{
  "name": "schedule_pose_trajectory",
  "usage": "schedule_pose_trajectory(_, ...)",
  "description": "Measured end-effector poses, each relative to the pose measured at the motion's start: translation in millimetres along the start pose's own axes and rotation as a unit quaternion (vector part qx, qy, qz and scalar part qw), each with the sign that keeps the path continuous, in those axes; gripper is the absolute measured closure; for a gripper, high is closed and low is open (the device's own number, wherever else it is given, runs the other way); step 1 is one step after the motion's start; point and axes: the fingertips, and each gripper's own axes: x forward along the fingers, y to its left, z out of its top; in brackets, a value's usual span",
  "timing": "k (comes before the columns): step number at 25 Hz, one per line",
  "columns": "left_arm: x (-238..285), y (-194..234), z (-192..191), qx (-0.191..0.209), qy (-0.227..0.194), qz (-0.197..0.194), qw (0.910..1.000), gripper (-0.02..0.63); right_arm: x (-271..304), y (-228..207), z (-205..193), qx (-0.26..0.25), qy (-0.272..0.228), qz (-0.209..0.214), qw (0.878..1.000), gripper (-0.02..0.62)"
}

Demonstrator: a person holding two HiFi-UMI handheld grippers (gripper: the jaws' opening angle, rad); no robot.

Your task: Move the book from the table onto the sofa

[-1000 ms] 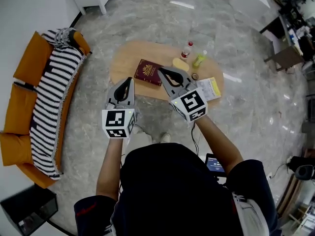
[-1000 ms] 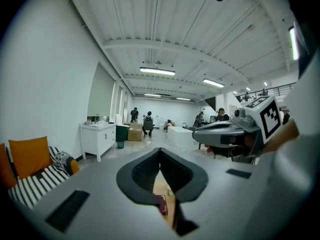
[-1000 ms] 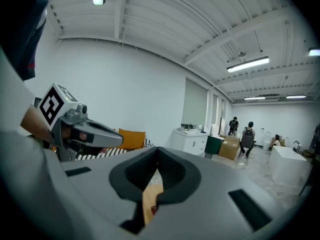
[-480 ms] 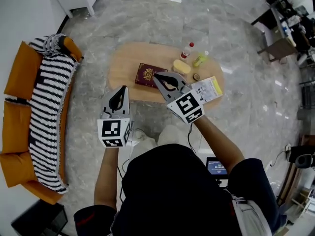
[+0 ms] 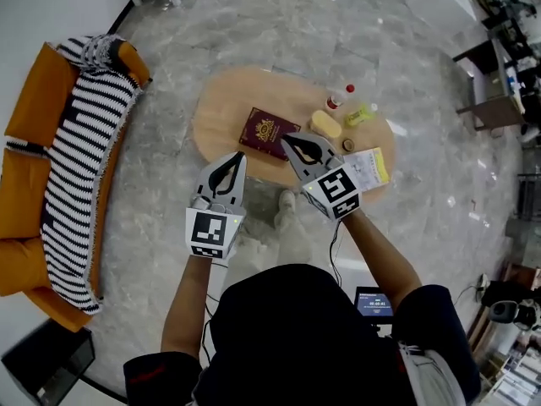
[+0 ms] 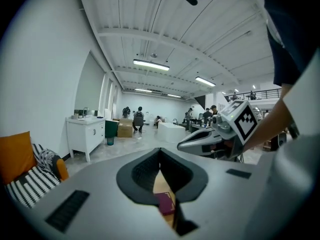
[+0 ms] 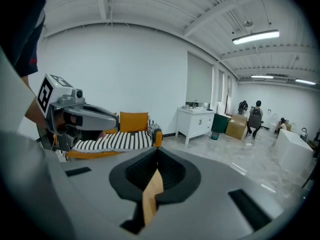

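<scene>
A maroon book (image 5: 269,133) with a gold emblem lies flat on the oval wooden table (image 5: 228,100). My right gripper (image 5: 287,139) is shut and empty, its tip just right of the book's near corner. My left gripper (image 5: 239,155) is also shut and empty, and hovers off the table's near edge, left of the book. The orange sofa (image 5: 25,176) with a striped blanket (image 5: 80,155) stands at far left. In the left gripper view, the book (image 6: 165,203) shows below the closed left gripper (image 6: 160,151). The right gripper view has the sofa (image 7: 132,121) beyond my right gripper (image 7: 157,151).
On the table's right half stand a red-capped bottle (image 5: 341,97) and a green bottle (image 5: 362,115), with a yellow block (image 5: 325,124) and a leaflet (image 5: 365,167). A white cabinet (image 6: 85,134) and people are far across the room. Marble floor separates table and sofa.
Both grippers have come down lower toward the table's near edge. Their jaws stayed shut. The book has not moved.
</scene>
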Motion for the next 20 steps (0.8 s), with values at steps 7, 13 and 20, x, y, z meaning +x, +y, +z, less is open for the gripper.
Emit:
schedule_pose_trajectory(7,28.6,33.2,-32.4,-0.126,-0.003,-0.007,0.9919,0.589,35.6,-19.0,-41.7,-0.019,0.04,0.03,0.999,0.58)
schedule_pose_trajectory(13,41.4,55.3,-76.8,-0.145,0.022,0.02,0.989,0.589,60.7,-29.2,-78.7,0.005,0.044,0.033,0.998,0.58)
schedule_pose_trajectory(20,62.7,52.8,-139.1,-0.171,0.056,0.036,0.983,0.59,86.6,-23.2,-122.8,0.021,0.059,0.04,0.997,0.58)
